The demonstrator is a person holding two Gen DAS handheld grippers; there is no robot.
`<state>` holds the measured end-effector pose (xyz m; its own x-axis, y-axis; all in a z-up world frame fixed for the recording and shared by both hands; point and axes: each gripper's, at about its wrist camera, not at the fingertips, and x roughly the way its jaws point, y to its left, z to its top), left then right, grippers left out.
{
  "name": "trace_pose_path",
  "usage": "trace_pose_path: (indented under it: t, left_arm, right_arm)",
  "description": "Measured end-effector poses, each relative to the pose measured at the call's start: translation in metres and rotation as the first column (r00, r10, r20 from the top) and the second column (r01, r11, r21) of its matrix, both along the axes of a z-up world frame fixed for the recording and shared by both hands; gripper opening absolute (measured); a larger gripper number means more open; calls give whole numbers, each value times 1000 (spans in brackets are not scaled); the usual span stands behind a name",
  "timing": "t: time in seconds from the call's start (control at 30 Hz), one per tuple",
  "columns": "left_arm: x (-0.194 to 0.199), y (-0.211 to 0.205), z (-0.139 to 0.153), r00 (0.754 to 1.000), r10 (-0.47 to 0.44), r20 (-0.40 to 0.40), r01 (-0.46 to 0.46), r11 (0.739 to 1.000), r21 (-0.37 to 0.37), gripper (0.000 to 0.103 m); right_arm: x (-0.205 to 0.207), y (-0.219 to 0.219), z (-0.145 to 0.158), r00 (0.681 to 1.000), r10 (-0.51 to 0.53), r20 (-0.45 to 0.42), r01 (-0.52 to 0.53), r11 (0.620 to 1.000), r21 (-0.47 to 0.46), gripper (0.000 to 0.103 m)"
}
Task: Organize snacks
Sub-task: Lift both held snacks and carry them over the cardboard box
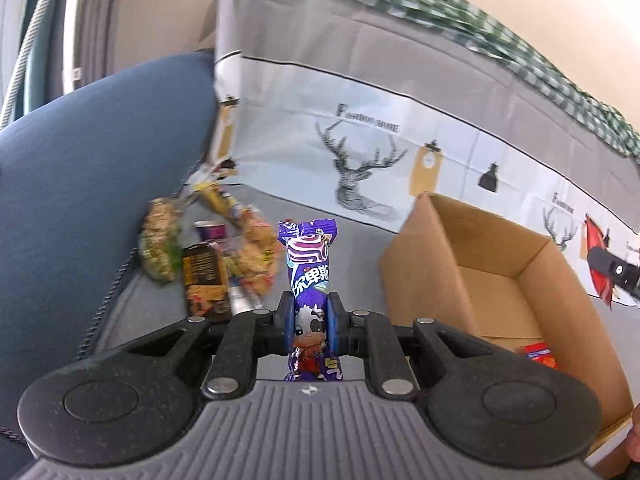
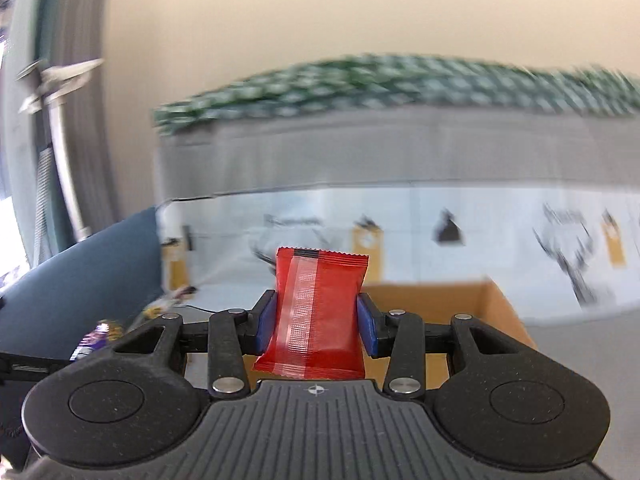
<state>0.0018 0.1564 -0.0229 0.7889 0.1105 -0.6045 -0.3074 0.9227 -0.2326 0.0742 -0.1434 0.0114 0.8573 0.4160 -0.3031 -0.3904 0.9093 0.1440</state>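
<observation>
A purple snack packet (image 1: 310,276) with a cartoon cow on it stands upright, clenched between the blue pads of the left gripper (image 1: 309,322), held up to the left of an open cardboard box (image 1: 432,280). A red snack packet (image 2: 318,316), its back seam facing the camera, is grasped by the right gripper (image 2: 316,324) just in front of the same box (image 2: 500,312) — this view is blurred. Inside the box, at its near corner, lies a red-and-blue wrapper (image 1: 538,354). Well to the left of the box, a loose pile of snacks (image 1: 208,252) rests on the grey sofa seat (image 1: 352,236) — beside the blue armrest (image 1: 80,184). Behind the box hangs a cloth with a deer print (image 1: 360,172).
</observation>
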Motion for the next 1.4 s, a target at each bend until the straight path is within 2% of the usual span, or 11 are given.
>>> trace_pose_path:
  t: [0.13,0.33,0.5,0.73,1.4]
  left_arm:
    - [10,-25,7,997,-52,61,51,999,11,17]
    - [23,-70,17,976,-142,167,139,990,32,17]
    - [40,-103,18,954,-211,215,205,977,48,17]
    - [62,-131,14,938,-271,216,262,963,69,17]
    - [58,-130,14,924,-303,235,302,952,40,17]
  right_arm:
    - [0,-25,5,999,-40,33,39,999,36,44]
    - [4,-45,0,997,-67,36,67,998,8,44]
    - [6,-58,-2,995,-93,43,94,995,-16,44]
    - [9,-72,-6,991,-128,39,129,991,-39,44]
    - [9,-60,-10,991,-116,60,122,987,-101,44]
